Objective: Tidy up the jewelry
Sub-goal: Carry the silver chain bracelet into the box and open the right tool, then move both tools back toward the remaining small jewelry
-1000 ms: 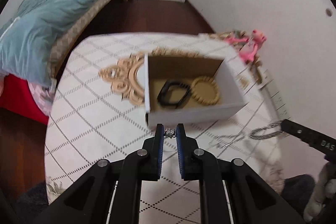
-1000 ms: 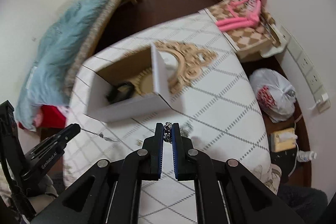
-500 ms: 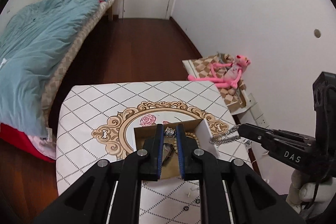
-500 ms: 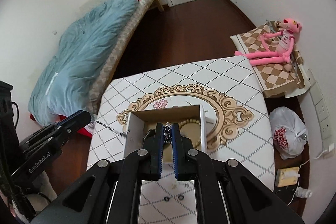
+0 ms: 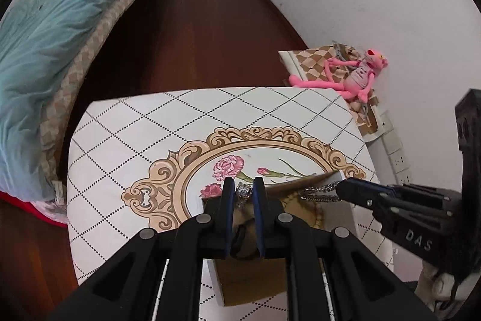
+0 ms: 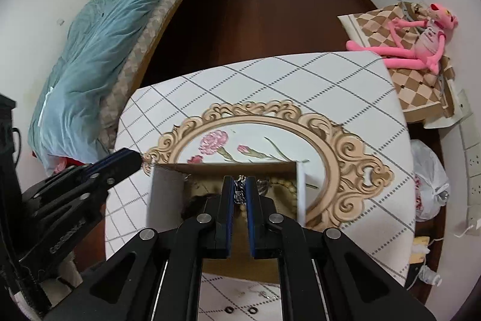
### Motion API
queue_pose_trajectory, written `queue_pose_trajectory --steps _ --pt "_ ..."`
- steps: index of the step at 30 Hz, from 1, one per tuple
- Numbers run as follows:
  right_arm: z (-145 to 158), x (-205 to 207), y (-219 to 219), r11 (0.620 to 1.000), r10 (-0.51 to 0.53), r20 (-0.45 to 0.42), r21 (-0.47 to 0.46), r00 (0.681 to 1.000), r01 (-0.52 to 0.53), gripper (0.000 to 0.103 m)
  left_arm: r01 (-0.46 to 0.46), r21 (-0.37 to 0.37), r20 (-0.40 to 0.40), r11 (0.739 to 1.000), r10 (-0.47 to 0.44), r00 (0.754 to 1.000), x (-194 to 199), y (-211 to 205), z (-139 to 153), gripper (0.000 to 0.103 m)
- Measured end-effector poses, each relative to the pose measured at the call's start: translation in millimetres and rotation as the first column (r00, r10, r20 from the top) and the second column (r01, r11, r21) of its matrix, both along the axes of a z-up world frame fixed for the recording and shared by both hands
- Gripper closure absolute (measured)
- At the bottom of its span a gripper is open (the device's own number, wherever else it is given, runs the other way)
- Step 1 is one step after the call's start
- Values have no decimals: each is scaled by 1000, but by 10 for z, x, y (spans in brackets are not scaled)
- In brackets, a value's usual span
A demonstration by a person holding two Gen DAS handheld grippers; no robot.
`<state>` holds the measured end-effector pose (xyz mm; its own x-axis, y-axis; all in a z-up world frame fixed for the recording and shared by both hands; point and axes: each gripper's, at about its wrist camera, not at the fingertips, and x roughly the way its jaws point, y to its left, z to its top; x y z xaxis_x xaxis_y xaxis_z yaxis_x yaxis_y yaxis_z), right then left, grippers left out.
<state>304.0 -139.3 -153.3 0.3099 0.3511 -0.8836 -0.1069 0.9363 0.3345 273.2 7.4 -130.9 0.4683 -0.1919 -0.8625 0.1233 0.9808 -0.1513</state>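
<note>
Now that both grippers have carried the silver chain (image 6: 239, 191) from the tabletop's near edge to over the cardboard box (image 6: 164, 194) — left gripper (image 5: 243, 191) and right gripper (image 6: 239, 192) each clenched on an end — lowering and letting go is likely next.

Left claw (image 5: 243, 190) hides the box's (image 5: 249, 282) contents; dark item (image 6: 197, 205) unidentifiable.

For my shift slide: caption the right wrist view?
Both grippers, right and left, hold a silver chain over the open cardboard box.
</note>
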Motion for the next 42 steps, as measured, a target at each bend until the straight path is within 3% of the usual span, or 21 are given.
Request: queue_pose_trajectory --steps 4,5,8,11,16,17,20,26,34,42 --pt "-54 101 88 999 6 -20 45 1000 -5 95 -52 -13 -47 999 52 998 45 71 -73 86" --pt "-114 127 97 998 10 -45 58 999 -7 95 -60 0 -51 998 60 997 46 75 -89 79" --pt "-293 156 117 1000 27 -112 9 993 -26 95 -79 35 -43 996 80 996 -3 95 -113 38" --pt "-326 96 92 997 25 -125 -72 992 -34 91 -92 47 -32 995 94 995 -51 122 -90 35" --pt "-126 -64 13 987 24 -58 -156 998 -33 82 -114 74 -17 991 116 993 -143 162 -28 35" --pt "-97 -88 -10 985 22 -52 -170 998 -31 77 -122 83 -11 989 123 992 -181 173 -13 32" --pt "-58 -234 -56 970 15 -18 -242 1000 -19 50 -143 120 11 982 143 990 -312 184 -4 4" --pt "-234 -519 -143 949 -18 -23 -314 1000 10 9 -165 184 32 969 162 986 -564 153 -132 2" --pt "-268 -803 -161 937 -53 34 -345 998 61 7 -200 222 57 954 192 980 -849 151 -216 1" --pt "4 -1020 -174 941 -59 102 -326 993 89 7 -222 211 99 952 205 974 -1108 104 -61 1"
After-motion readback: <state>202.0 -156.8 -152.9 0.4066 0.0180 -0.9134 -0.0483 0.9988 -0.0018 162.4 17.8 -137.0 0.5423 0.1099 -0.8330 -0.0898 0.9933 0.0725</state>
